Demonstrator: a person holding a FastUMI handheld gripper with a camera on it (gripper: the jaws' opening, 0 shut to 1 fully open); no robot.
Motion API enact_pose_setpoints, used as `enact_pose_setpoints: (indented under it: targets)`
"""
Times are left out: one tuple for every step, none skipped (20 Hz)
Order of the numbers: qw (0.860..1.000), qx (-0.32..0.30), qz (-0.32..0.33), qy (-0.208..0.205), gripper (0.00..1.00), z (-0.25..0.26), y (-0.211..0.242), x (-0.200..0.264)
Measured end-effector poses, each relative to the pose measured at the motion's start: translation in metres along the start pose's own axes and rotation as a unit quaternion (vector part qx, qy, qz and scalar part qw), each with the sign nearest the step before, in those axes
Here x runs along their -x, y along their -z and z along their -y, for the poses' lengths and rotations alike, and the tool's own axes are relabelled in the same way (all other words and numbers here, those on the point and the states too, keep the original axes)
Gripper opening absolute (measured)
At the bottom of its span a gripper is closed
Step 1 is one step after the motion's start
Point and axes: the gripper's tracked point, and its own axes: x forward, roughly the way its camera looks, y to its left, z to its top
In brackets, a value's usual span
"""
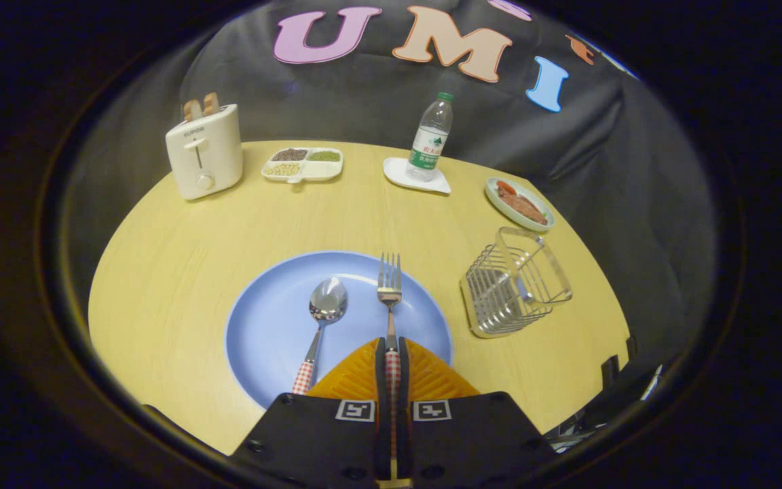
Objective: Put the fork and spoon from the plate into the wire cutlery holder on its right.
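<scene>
1. My gripper (391, 356) is closed on the fork (389, 288); I see its two fingers pressed together around the checked handle, with the steel neck and tines reaching ahead of them over the plate (262, 339).

2. I judge the fork to be light and stiff, a steel piece that will not bend in the grip. Its bare metal looks slick, so the patterned handle is the better place to hold, and that is where I have it. Held this far back, I expect the tined end to swing or droop if I move fast.

3. The spoon (323, 319) lies just beside the fork on the same plate, bowl pointing away from me, its checked handle next to my left finger. I would take it by that handle as well, since the polished bowl offers nothing to pinch.

4. The wire holder (516, 282) stands on the table (160, 272) just off the plate's right side, apart from it, its open top tilted toward my view. I judge it light enough to slide or tip if the fork knocks its rim.

5. Beyond, well apart from the work: a toaster (204, 159), a divided dish (303, 164), a water bottle (432, 136) on a white coaster (401, 175), and a small plate of food (520, 204).
</scene>
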Motion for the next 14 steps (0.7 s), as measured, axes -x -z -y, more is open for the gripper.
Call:
enact_pose_setpoints:
  targets:
    - [1.000, -0.001, -0.007, 0.007, 0.06, 0.005, -0.004, 0.006]
    - [1.000, -0.002, -0.016, 0.013, 0.06, 0.011, -0.008, 0.011]
    - [0.999, -0.004, -0.025, 0.020, 0.06, 0.015, -0.011, 0.016]
    - [0.999, -0.007, -0.035, 0.026, 0.06, 0.020, -0.015, 0.021]
    - [0.998, -0.011, -0.045, 0.032, 0.06, 0.024, -0.018, 0.025]
    - [0.998, -0.016, -0.056, 0.039, 0.06, 0.031, -0.022, 0.030]
    - [0.996, -0.025, -0.068, 0.045, 0.06, 0.036, -0.024, 0.035]
    - [0.995, -0.036, -0.081, 0.049, 0.06, 0.041, -0.028, 0.039]
    - [0.993, -0.049, -0.093, 0.054, 0.07, 0.046, -0.032, 0.044]
    - [0.991, -0.061, -0.105, 0.058, 0.07, 0.053, -0.036, 0.048]
    - [0.988, -0.071, -0.118, 0.064, 0.07, 0.060, -0.040, 0.051]
    - [0.986, -0.078, -0.132, 0.072, 0.07, 0.068, -0.043, 0.055]
    - [0.982, -0.085, -0.149, 0.080, 0.07, 0.077, -0.044, 0.058]
    - [0.978, -0.091, -0.167, 0.088, 0.06, 0.086, -0.045, 0.059]
